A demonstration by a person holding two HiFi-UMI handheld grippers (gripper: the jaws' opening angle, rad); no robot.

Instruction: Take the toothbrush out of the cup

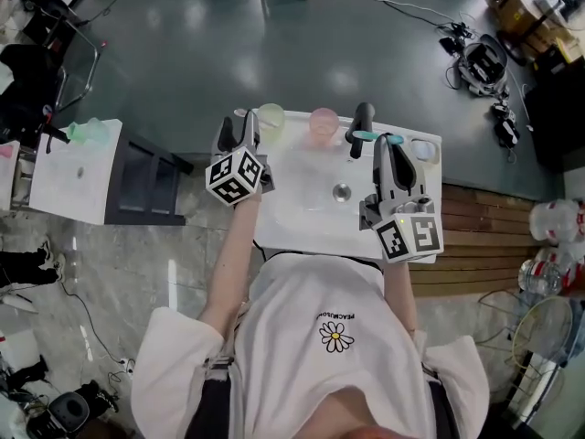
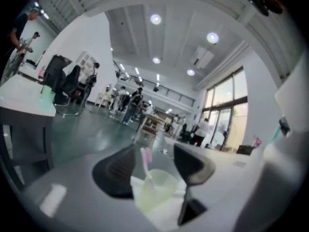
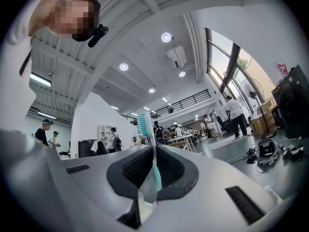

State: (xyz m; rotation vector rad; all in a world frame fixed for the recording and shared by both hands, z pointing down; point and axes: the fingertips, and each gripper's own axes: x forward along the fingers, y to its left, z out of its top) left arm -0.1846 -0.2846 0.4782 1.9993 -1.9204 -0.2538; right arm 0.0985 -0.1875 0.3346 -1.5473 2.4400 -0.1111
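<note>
One teal plastic toothbrush (image 3: 155, 168) stands upright, clamped between the closed jaws of the right gripper (image 3: 152, 154), near the white sink's (image 1: 302, 204) back edge. A pink toothbrush (image 2: 146, 158) leans in the pale green translucent cup (image 2: 157, 190) at the sink's back left corner. The left gripper's (image 2: 154, 166) jaws stand wide apart around that cup.

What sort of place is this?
Probably a big open lab or workshop hall, not a bathroom: the sink stands on open floor, cables trail nearby, people stand under a high ceiling.
</note>
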